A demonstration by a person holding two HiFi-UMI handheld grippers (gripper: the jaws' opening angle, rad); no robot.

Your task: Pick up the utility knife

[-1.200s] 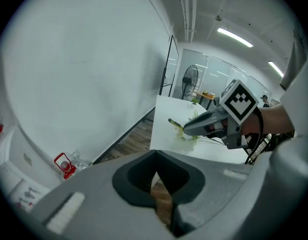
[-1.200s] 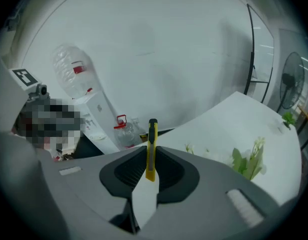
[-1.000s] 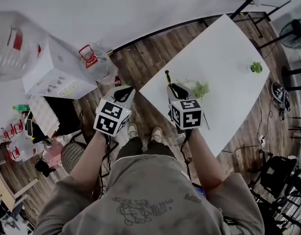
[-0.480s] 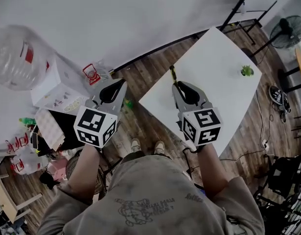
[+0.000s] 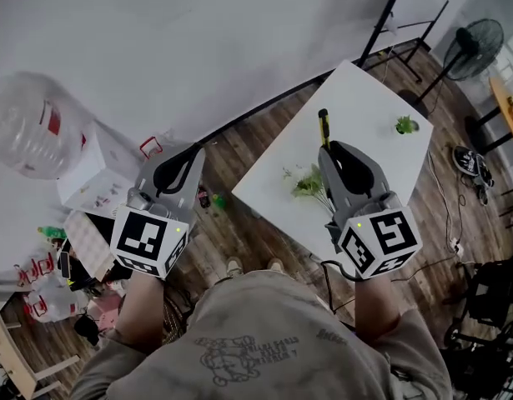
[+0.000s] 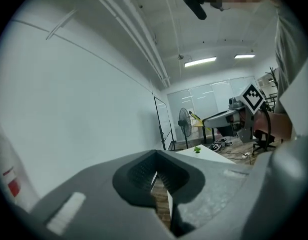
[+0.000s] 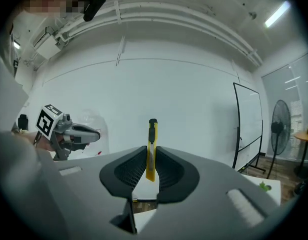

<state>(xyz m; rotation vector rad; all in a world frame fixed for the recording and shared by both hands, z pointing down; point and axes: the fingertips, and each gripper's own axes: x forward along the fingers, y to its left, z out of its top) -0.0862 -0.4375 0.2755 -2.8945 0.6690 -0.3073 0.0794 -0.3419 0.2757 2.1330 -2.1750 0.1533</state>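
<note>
Between the right jaws: the utility knife [image 7: 151,149], yellow with a black end, is clamped by the right gripper [image 7: 151,173], whose pads press on both of its flat sides.
Beyond the right jaw tips: most of the knife sticks out, standing upright in the right gripper view with the black end farthest from the jaws and the white wall behind it.
Beneath the right jaws: the white tabletop [image 5: 369,98]; the knife is lifted clear of it.
Left of the right jaws, lower down: a leafy green sprig [image 5: 309,182] lies on the tabletop.
Ahead and right of the right jaws: a small green plant [image 5: 404,124] sits near the tabletop's far side.
Between the left jaws: nothing; the left gripper [image 6: 156,171] is closed, with its pads meeting at the tips.
Beneath the left jaws: wooden floor [image 5: 239,152], off the tabletop's edge.
Left of the left jaws: a white box [image 5: 89,177] and a clear water jug [image 5: 31,127] are on the floor.
</note>
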